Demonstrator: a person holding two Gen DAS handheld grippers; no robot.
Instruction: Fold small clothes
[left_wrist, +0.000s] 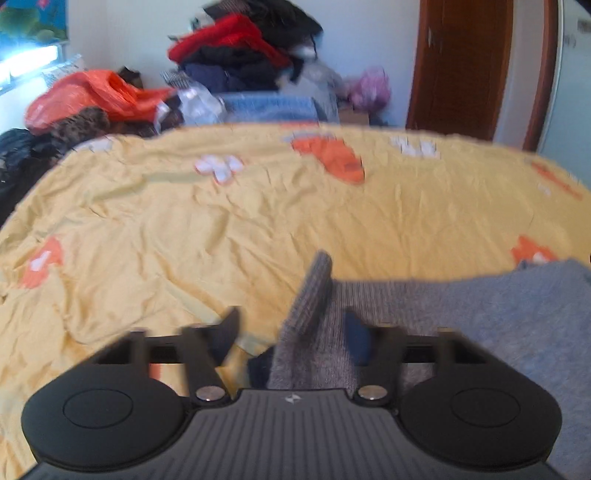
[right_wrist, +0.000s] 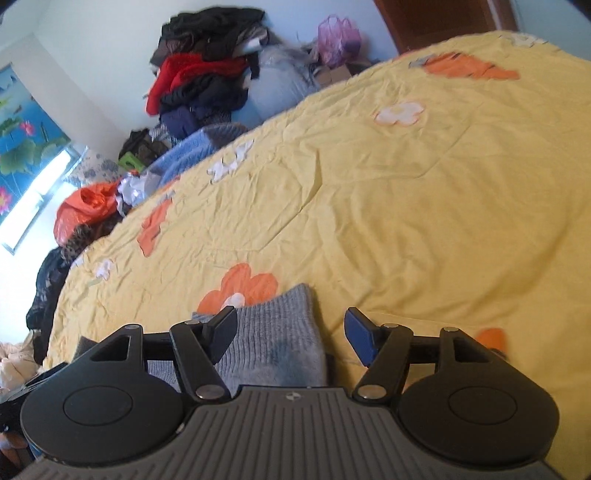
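Left wrist view: my left gripper (left_wrist: 291, 332) has its jaws spread wide, and the grey knitted garment (left_wrist: 461, 314) lies between them and off to the right side, with one ribbed fold (left_wrist: 314, 291) standing up in the gap nearer the right jaw; this view is blurred. All of it rests on the yellow flowered bedsheet (left_wrist: 221, 236). Right wrist view: my right gripper (right_wrist: 291, 332) is also wide apart, the garment's ribbed edge (right_wrist: 280, 332) lying between the jaws, nearer the left one. A heap of clothes (right_wrist: 207, 81) sits far ahead.
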